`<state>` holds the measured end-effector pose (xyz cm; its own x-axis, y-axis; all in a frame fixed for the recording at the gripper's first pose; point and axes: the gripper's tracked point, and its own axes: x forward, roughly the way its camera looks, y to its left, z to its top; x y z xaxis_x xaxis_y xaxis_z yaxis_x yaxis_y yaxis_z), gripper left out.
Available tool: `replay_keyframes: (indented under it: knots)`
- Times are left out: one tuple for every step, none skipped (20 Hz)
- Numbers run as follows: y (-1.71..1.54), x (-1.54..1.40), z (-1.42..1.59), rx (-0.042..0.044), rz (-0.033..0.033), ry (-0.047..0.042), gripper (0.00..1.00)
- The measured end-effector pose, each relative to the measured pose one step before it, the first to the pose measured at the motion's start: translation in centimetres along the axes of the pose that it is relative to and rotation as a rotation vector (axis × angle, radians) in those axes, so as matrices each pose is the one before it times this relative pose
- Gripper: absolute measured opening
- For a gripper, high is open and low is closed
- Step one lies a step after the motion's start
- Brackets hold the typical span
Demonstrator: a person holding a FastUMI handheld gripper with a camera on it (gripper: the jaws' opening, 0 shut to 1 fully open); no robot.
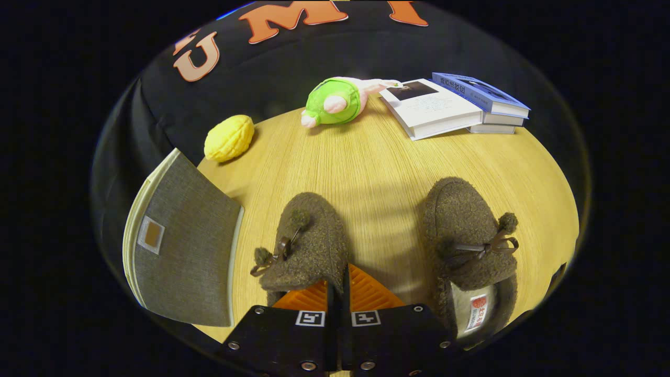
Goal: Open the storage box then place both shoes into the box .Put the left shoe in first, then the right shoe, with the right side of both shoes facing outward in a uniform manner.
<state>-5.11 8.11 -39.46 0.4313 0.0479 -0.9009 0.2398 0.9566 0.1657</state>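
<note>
Two brown fuzzy slippers with small bows lie toe-away on the wooden table [377, 167]. The left-hand shoe [309, 235] lies just ahead of my gripper [338, 293]. The fingers stand almost together, pinching the rim of its heel opening between them. To the right of the fingers lies the other shoe [466, 235], untouched, with its pale lining and label showing. The grey fabric storage box [183, 251] stands left of the held shoe. Its flat panel with a small tag faces me, and its inside is hidden.
Beyond the shoes, at the table's far side, lie a yellow walnut-shaped toy [229, 137], a green and pink plush toy [335, 102], and a stack of books [455, 102] with a white one in front. Bare wood lies between them and the shoes.
</note>
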Motion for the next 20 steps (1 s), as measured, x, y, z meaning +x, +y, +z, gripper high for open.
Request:
replay_keyframes:
  knots:
    - [0.765, -0.682, 0.215, 0.00251, 0.01435, -0.00347, 0.04]
    - [0.726, -0.549, 0.356, 0.00241, 0.01585, -0.00644, 0.04]
    - [0.829, -0.595, 0.468, 0.00170, 0.01598, -0.00728, 0.04]
    - [0.839, -0.600, 0.496, 0.00345, 0.01517, -0.01001, 0.04]
    - [0.938, -0.567, 0.586, -0.00253, 0.01489, -0.01093, 0.04]
    - [1.050, -0.645, 0.664, -0.00093, 0.01642, -0.01205, 0.04]
    - [0.860, -0.508, 0.546, 0.00705, 0.01507, -0.00721, 0.04]
    - [1.139, -0.491, 0.465, 0.02254, 0.02131, -0.00405, 0.04]
    - [1.298, -0.603, 0.385, 0.01689, 0.02892, -0.00065, 0.04]
    - [1.397, -0.498, 0.685, 0.01147, 0.02636, -0.00780, 0.04]
    - [1.023, -0.345, 0.793, -0.00383, 0.01078, -0.01251, 0.04]
    - [0.937, -0.439, 0.730, -0.00448, 0.00162, -0.01464, 0.04]
    - [1.087, -0.264, 0.645, -0.01060, 0.00685, -0.01042, 0.04]
    - [1.439, -0.257, 0.467, -0.00228, 0.01263, -0.01051, 0.04]
    - [1.497, -0.138, 0.573, -0.00097, 0.01998, -0.00578, 0.04]
    - [1.340, -0.105, 0.347, 0.00839, 0.01997, -0.00341, 0.04]
    - [1.417, -0.078, 0.323, 0.00538, 0.01903, -0.00022, 0.04]
    - [1.405, -0.006, 0.285, 0.00515, 0.01673, -0.00267, 0.04]
    - [1.211, 0.280, 0.182, -0.00669, 0.01095, -0.00159, 0.04]
    - [0.863, 0.447, 0.017, -0.00005, 0.00600, -0.00352, 0.04]
